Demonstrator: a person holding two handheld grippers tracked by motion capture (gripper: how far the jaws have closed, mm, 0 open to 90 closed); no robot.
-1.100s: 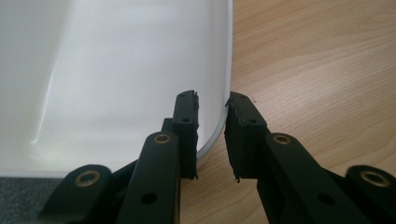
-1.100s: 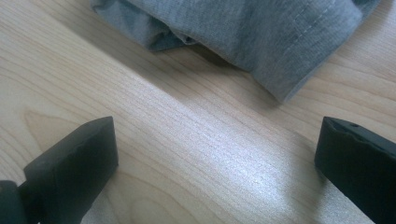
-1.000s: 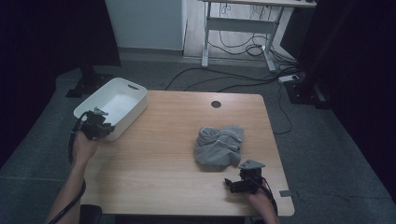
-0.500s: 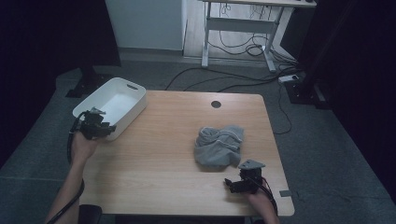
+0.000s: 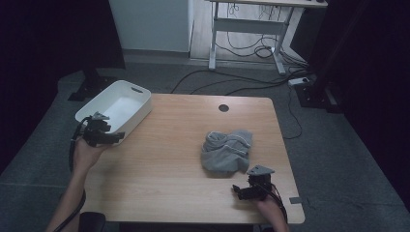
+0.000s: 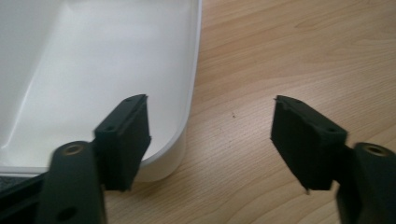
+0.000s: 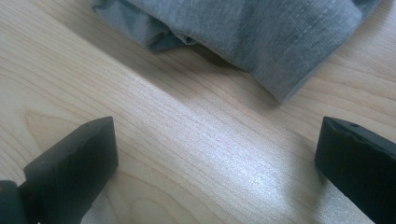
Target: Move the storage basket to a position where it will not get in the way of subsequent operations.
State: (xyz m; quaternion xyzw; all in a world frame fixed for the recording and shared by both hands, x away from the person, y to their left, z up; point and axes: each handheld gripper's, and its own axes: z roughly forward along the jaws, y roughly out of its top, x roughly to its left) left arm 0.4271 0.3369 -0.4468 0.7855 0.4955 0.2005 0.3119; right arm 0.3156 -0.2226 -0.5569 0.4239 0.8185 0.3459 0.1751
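Observation:
A white plastic bin stands empty at the table's far left corner. My left gripper is at the bin's near corner with its jaws open; they have just been opening. In the left gripper view my left gripper has one jaw over the bin's rim and the other over bare wood, pressing on nothing. A crumpled grey garment lies right of the table's middle. My right gripper rests just in front of it, open and empty. The right gripper view has the garment's edge beyond the spread jaws of my right gripper.
The wooden table has a round cable hole near its far edge. Beyond it on the grey floor are a desk frame and loose cables. A dark stand's foot sits left of the bin.

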